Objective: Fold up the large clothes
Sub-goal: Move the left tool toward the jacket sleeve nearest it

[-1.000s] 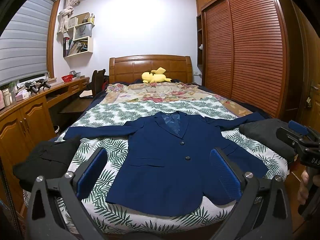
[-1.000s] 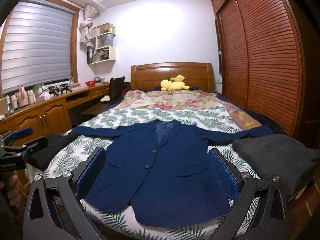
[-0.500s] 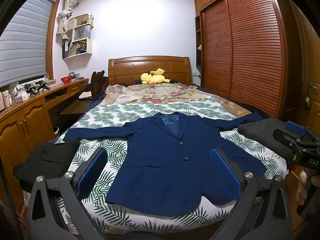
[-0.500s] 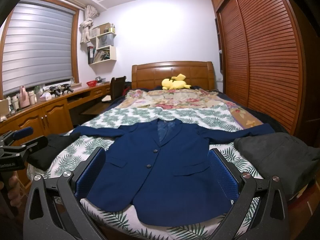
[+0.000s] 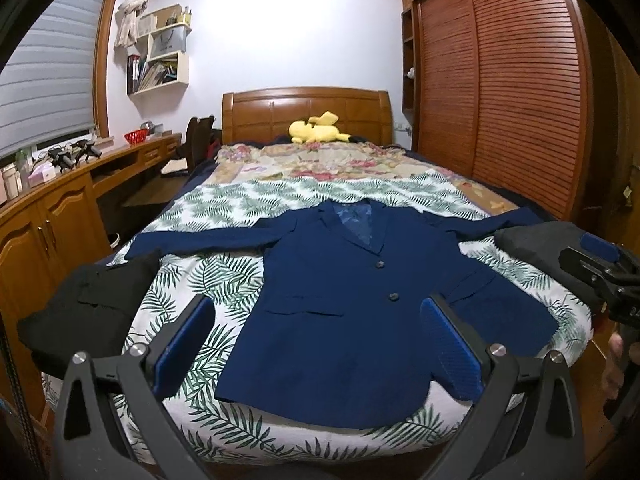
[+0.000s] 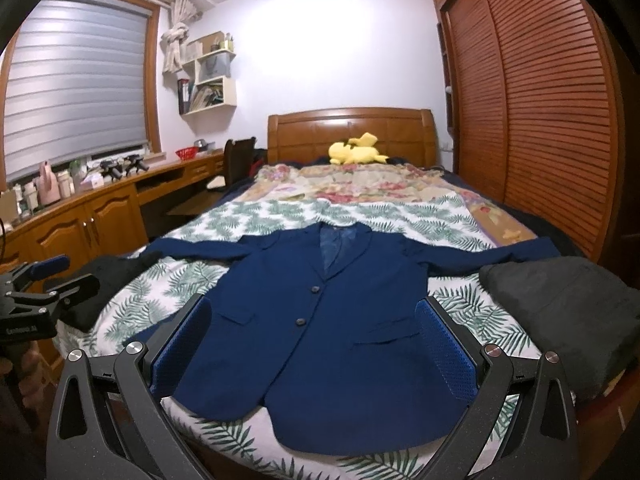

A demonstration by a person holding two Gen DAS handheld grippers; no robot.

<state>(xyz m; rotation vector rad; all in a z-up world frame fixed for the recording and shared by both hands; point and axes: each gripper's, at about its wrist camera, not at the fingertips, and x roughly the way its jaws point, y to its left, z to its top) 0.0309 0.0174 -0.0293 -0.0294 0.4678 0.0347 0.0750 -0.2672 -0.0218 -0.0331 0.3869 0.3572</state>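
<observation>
A navy blue blazer (image 5: 340, 296) lies flat and face up on the leaf-print bedspread (image 5: 208, 276), sleeves spread out to both sides. It also shows in the right wrist view (image 6: 332, 332). My left gripper (image 5: 316, 344) is open and empty, held above the foot of the bed near the blazer's hem. My right gripper (image 6: 312, 344) is open and empty, also above the hem. The right gripper also shows at the right edge of the left wrist view (image 5: 604, 268); the left gripper shows at the left edge of the right wrist view (image 6: 40, 284).
A black garment (image 5: 88, 308) lies at the bed's left corner and a dark grey folded garment (image 6: 568, 312) at its right corner. A yellow plush toy (image 5: 316, 130) sits by the headboard. A wooden desk (image 5: 44, 216) runs along the left, a slatted wardrobe (image 5: 512, 92) along the right.
Both grippers have moved slightly up and forward toward the bed, so the blazer sits a little lower in both views. Both stay open; the blazer has not moved.
</observation>
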